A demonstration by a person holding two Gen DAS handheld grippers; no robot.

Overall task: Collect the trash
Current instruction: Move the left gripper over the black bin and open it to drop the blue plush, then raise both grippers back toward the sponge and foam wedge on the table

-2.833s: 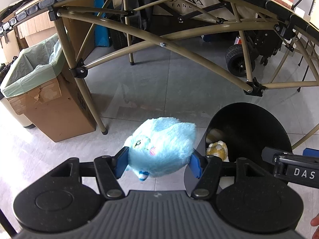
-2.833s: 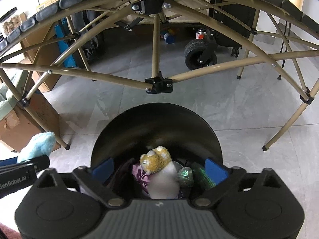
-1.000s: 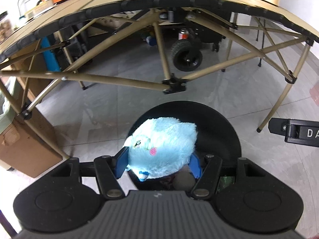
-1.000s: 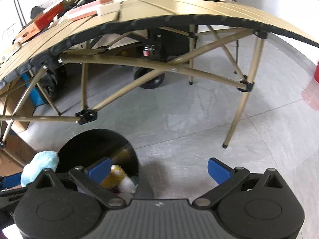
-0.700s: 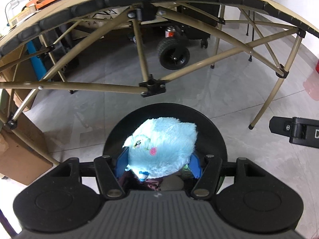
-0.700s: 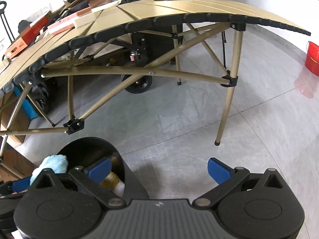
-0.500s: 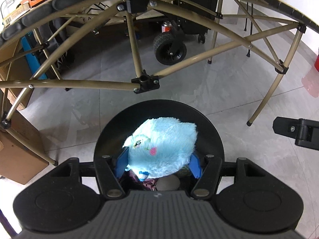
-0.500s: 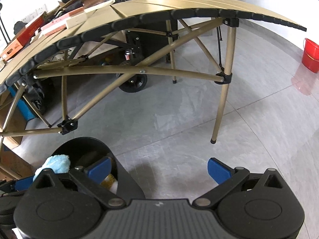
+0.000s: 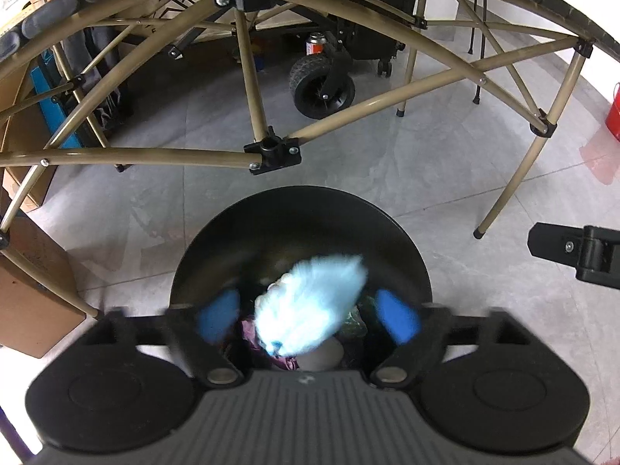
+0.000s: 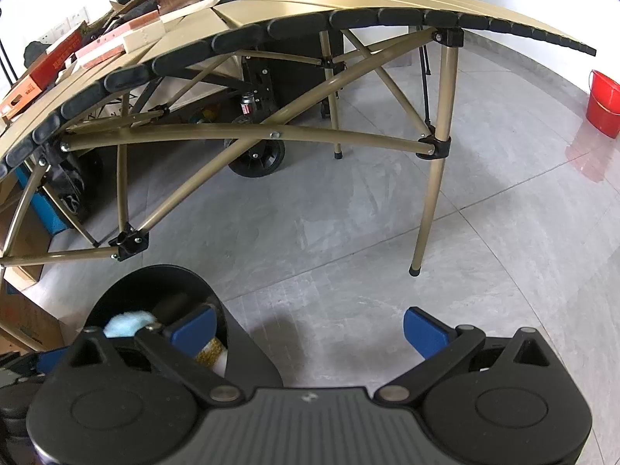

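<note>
Blue plush toy (image 9: 310,302): dropping free into the black bin (image 9: 302,209), no longer clamped.
Left gripper (image 9: 308,316): fingers spreading wide above bin.
Right gripper (image 10: 308,329): fingers apart, empty, beside bin.

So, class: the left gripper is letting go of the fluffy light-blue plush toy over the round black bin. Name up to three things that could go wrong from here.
1. The fluffy light-blue plush toy is blurred between the opening jaws of the left gripper; its fur might snag on a blue pad.
2. The round black bin already holds other items, so the toy could settle high or spill out.
3. The open right gripper hangs beside the bin's rim and might knock it.
</note>
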